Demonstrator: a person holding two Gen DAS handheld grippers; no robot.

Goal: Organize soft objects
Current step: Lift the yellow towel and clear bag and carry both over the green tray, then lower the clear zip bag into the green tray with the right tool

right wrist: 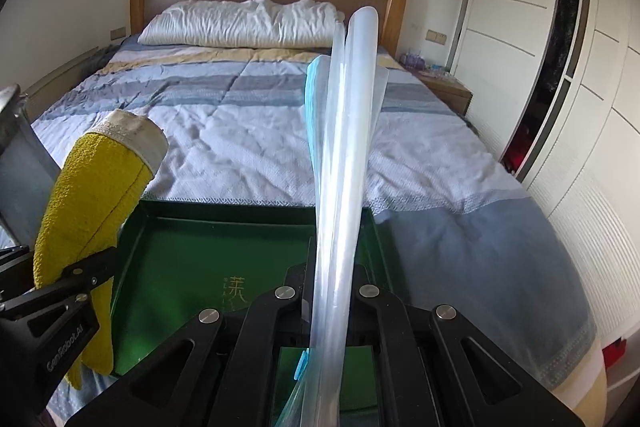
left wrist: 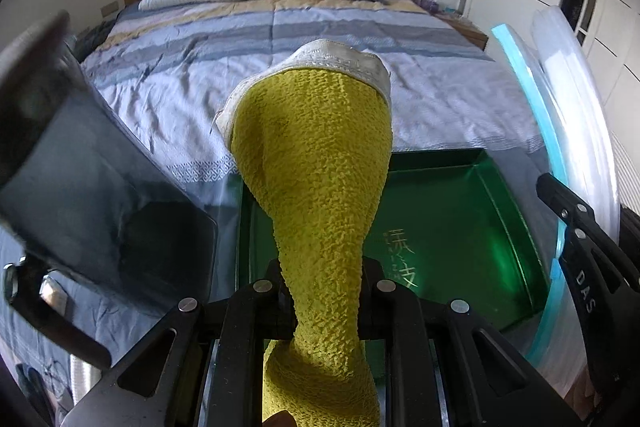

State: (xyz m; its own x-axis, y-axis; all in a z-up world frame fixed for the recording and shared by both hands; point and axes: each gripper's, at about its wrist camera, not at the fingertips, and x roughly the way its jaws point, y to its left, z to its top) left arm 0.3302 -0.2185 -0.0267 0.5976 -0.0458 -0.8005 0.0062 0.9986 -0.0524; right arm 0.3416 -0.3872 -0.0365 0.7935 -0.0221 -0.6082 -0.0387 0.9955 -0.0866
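A yellow terry cloth (left wrist: 320,147) with a pale hem stands up out of my left gripper (left wrist: 326,291), which is shut on its lower part. In the right wrist view the same cloth (right wrist: 100,187) and left gripper (right wrist: 92,267) appear at the left. My right gripper (right wrist: 330,291) is shut on a clear plastic bag (right wrist: 352,107) with a blue strip along one edge. That bag (left wrist: 560,87) and the right gripper (left wrist: 552,187) show at the right edge of the left wrist view. Both grippers hang over a green tray (left wrist: 460,219) (right wrist: 200,247) on the bed's near end.
The bed (right wrist: 240,115) has a blue and white striped quilt, a white pillow (right wrist: 240,23) and a wooden headboard. A dark grey flat object (left wrist: 100,187) leans at the left of the tray. A white wardrobe (right wrist: 560,67) and a nightstand (right wrist: 444,87) stand to the right.
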